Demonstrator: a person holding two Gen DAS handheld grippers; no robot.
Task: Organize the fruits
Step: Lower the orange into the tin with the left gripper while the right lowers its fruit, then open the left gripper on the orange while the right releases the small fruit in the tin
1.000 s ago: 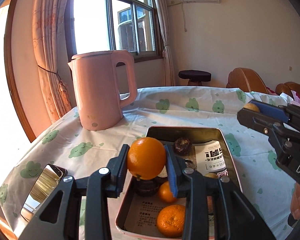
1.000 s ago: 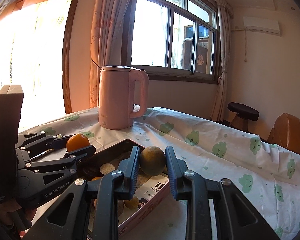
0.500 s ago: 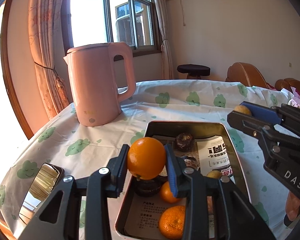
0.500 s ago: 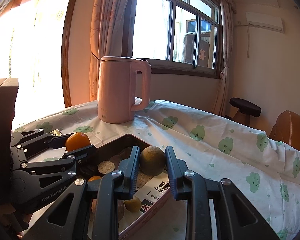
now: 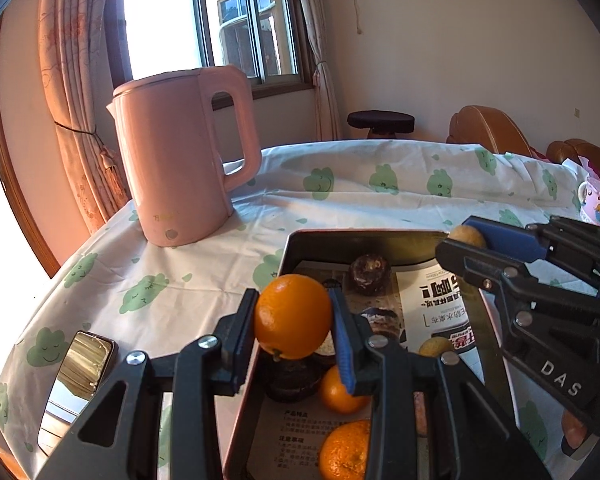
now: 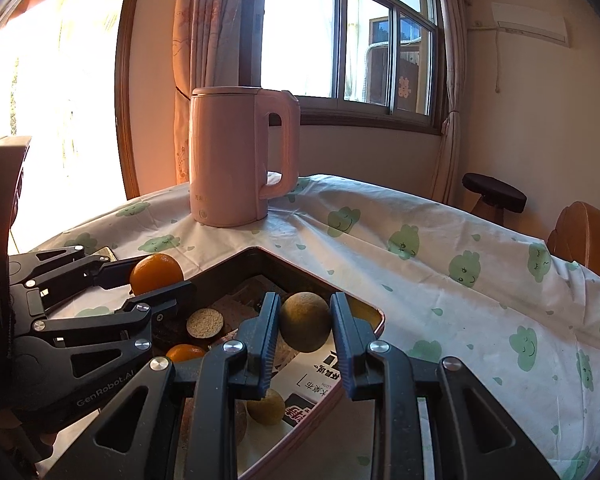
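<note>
Black left gripper [image 5: 294, 320]: I see its two fingers closed against the sides of a bright orange [image 5: 293, 316], which I hold lifted above the near left part of the tin.
Right gripper [image 6: 305, 322]: my second black tool is clamped on a dull brown round fruit [image 6: 305, 322], held up over the tin's right side; in the left view the same fruit shows as a small tan ball [image 5: 466, 236] at that tool's tip.
Tin [image 5: 380, 240]: a shallow metal tray with a pinkish rim, lying on the tablecloth in front of me, lined with printed paper.
Inside the tin: two small oranges [image 5: 342, 390] near my edge, one behind the other; dark wrinkled fruits [image 5: 369, 273] toward the middle and far end; a small yellowish fruit [image 5: 436, 347] by the right wall; a cut round piece with a pale face [image 6: 205, 322].
Shiny metal box [image 5: 85, 360]: on the tablecloth near the left edge, apart from the tin.
Tablecloth [image 5: 204, 276]: white with green smiling clouds, covering the whole tabletop.
Kettle [image 5: 180, 156]: pink, upright, at the far left of the tabletop, beyond the tin.
Cup [image 5: 598, 206]: small, pink and white, at the far right edge.
Beyond the table: a dark stool [image 5: 380, 122], brown chair backs [image 5: 488, 130], curtains [image 5: 76, 92] and a window [image 5: 208, 20].
</note>
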